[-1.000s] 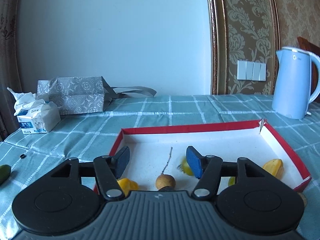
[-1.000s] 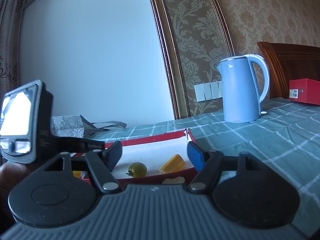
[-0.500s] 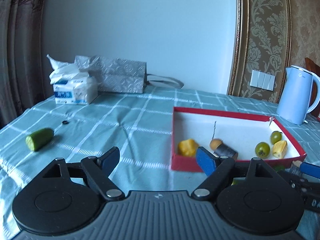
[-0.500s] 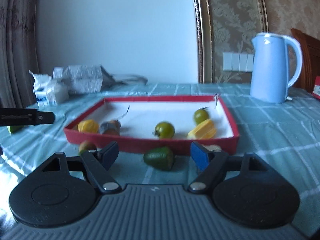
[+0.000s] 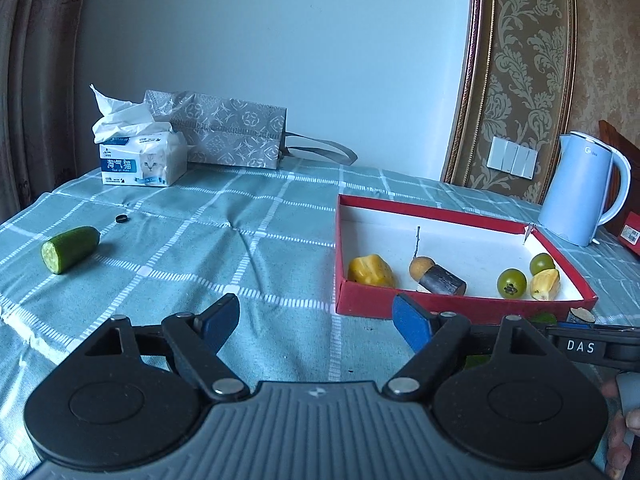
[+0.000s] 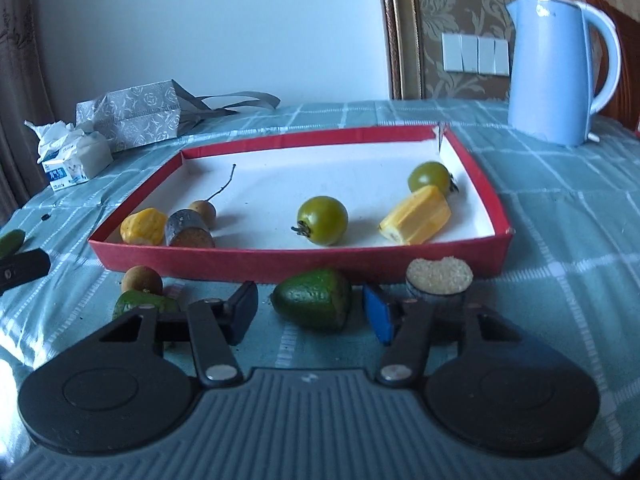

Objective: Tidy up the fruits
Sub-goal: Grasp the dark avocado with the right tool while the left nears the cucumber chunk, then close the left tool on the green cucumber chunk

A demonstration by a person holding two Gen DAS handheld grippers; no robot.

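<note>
A red tray (image 6: pixel 300 261) with a white floor holds two green tomatoes (image 6: pixel 322 220), a yellow wedge (image 6: pixel 416 220), a yellow chunk (image 6: pixel 142 226), a dark cane piece (image 6: pixel 188 234) and a stemmed longan (image 6: pixel 202 210). In front of the tray lie a green fruit chunk (image 6: pixel 312 303), another cane piece (image 6: pixel 438 276), a longan (image 6: pixel 142 278) and a green piece (image 6: pixel 136 302). My right gripper (image 6: pixel 310 308) is closing with the green chunk between its jaws, and small gaps show at both pads. My left gripper (image 5: pixel 316 320) is wide open over bare cloth. A cucumber piece (image 5: pixel 70 248) lies far left.
A blue kettle (image 6: pixel 556 68) stands behind the tray's right corner. A tissue pack (image 5: pixel 142 160) and a grey gift bag (image 5: pixel 228 132) sit at the back left by the wall. A small black ring (image 5: pixel 122 219) lies on the checked cloth. A red box (image 5: pixel 632 232) shows at the right edge.
My left gripper pulled back out of the tray to its left and its jaws widened. My right gripper tipped down toward the green chunk before the tray and its jaws narrowed around it.
</note>
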